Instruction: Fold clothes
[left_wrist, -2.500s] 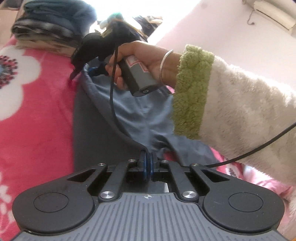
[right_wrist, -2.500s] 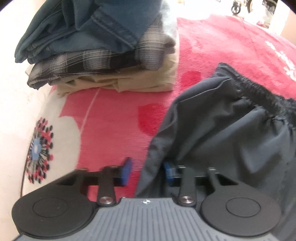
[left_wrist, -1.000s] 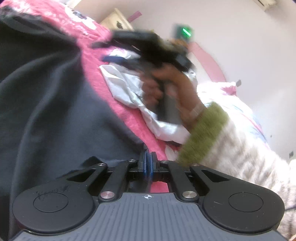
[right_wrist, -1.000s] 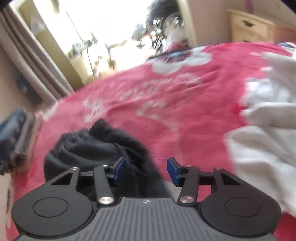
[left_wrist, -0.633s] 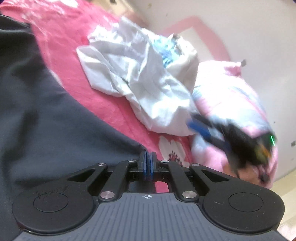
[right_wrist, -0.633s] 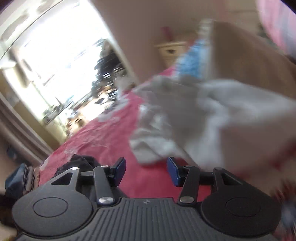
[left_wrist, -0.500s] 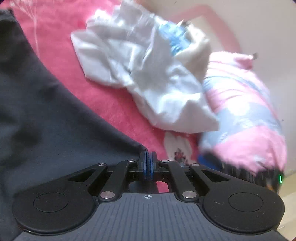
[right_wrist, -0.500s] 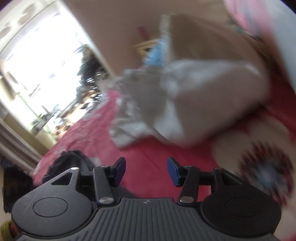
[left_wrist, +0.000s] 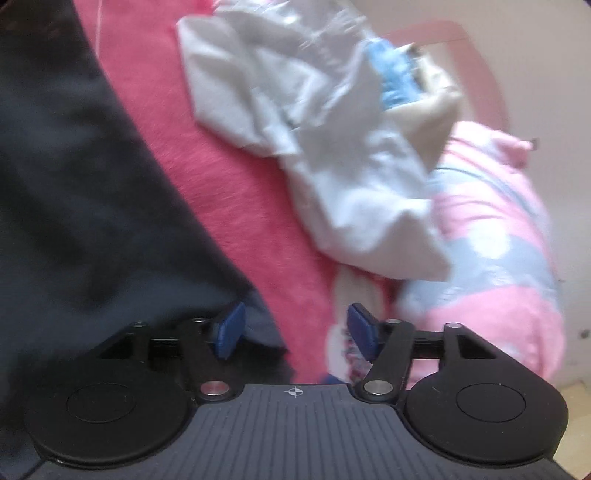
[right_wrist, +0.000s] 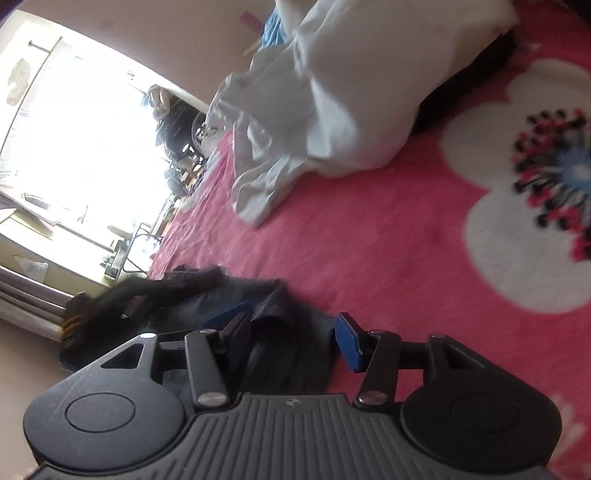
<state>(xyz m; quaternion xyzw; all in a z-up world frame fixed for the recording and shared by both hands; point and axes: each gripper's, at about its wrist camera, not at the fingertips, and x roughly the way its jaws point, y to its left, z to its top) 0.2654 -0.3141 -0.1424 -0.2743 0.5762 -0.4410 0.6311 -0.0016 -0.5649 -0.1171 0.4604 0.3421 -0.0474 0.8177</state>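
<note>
A dark grey garment (left_wrist: 92, 184) lies spread on the pink blanket (left_wrist: 221, 166) and fills the left of the left wrist view. My left gripper (left_wrist: 297, 332) is opening. Its blue pads stand apart, and the garment's near corner (left_wrist: 266, 332) lies loose beside the left pad. In the right wrist view my right gripper (right_wrist: 291, 336) is open, tilted over the blanket (right_wrist: 388, 240). A dark fold of the garment (right_wrist: 284, 343) lies between its pads, which do not press on it.
A crumpled white garment (left_wrist: 332, 147) lies beyond the left gripper, with a pink and blue pillow (left_wrist: 498, 240) to its right. The white garment (right_wrist: 332, 92) also shows in the right wrist view. A bright window (right_wrist: 74, 147) is at the left.
The left jaws, shut on the dark garment's corner, have parted and the corner lies loose. The right gripper has swung and rolled from the white garment down to the dark garment's edge.
</note>
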